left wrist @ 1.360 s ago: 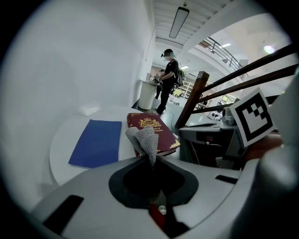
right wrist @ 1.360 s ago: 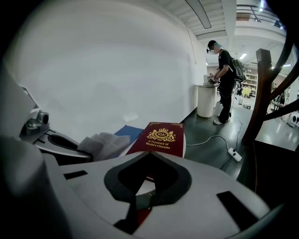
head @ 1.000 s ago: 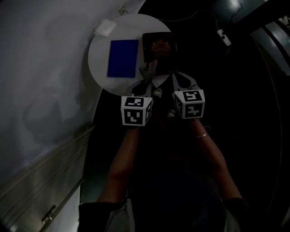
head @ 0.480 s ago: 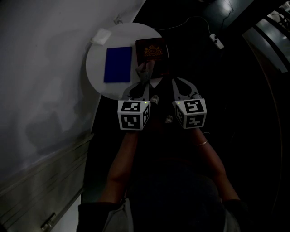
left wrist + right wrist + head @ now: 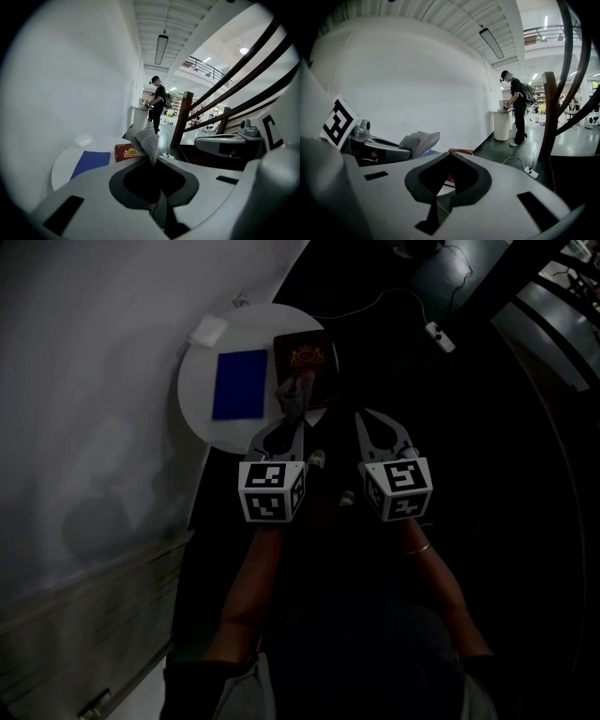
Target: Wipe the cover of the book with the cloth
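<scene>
You stand over a small round white table (image 5: 199, 399) set against a white wall (image 5: 94, 381). Dark floor (image 5: 487, 474) lies under your tongs and to their right, where a white power strip (image 5: 437, 335) rests. Beyond the tongs a wooden stair post (image 5: 182, 117) rises, and a person in dark clothes (image 5: 157, 101) stands at a white pedestal (image 5: 502, 125). Your left tongs (image 5: 289, 423) are clamped on a grey knitted cloth (image 5: 146, 139), which sticks up past their tips. Your right tongs (image 5: 449, 154) are pressed together with nothing in them, just right of the left pair. The dark red book with a gold crest (image 5: 305, 357) lies flat, cover up, just ahead of the left tongs' tips at the table's right edge, with the cloth over its near end; whether cloth touches cover cannot be told. Its long axis runs away from you, along the line of the left tongs, crest toward the far end. Left of it a flat blue rectangular sheet (image 5: 239, 383) lies parallel.
</scene>
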Demonstrator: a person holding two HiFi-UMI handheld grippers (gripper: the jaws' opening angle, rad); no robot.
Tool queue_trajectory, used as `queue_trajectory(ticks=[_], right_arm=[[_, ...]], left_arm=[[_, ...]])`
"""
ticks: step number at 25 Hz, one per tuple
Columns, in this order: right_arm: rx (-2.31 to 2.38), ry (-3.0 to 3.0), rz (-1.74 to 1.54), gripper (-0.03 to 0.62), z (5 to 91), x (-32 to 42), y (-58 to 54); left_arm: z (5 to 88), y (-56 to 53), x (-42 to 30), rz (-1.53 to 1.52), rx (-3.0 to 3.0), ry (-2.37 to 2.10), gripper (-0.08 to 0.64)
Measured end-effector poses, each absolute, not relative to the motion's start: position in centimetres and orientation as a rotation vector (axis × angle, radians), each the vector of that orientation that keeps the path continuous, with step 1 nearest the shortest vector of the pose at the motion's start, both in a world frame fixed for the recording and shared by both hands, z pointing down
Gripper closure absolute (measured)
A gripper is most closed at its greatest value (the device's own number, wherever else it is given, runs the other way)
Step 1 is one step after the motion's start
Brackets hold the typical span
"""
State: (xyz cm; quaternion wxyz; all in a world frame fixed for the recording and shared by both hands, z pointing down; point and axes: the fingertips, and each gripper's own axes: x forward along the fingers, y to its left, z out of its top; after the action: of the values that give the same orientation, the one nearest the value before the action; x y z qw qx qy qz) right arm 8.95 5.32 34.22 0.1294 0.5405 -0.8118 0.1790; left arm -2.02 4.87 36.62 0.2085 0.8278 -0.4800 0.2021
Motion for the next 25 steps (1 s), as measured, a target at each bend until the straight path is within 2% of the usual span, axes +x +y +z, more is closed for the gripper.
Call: queue_trajectory(ticks=[25], right_arm=[[1.603, -2.512, 0.367, 0.565, 28.1, 10.7, 8.8]], left_arm=[[29.4, 8.4, -3.0, 0.375, 2.409, -1.524, 0.526]])
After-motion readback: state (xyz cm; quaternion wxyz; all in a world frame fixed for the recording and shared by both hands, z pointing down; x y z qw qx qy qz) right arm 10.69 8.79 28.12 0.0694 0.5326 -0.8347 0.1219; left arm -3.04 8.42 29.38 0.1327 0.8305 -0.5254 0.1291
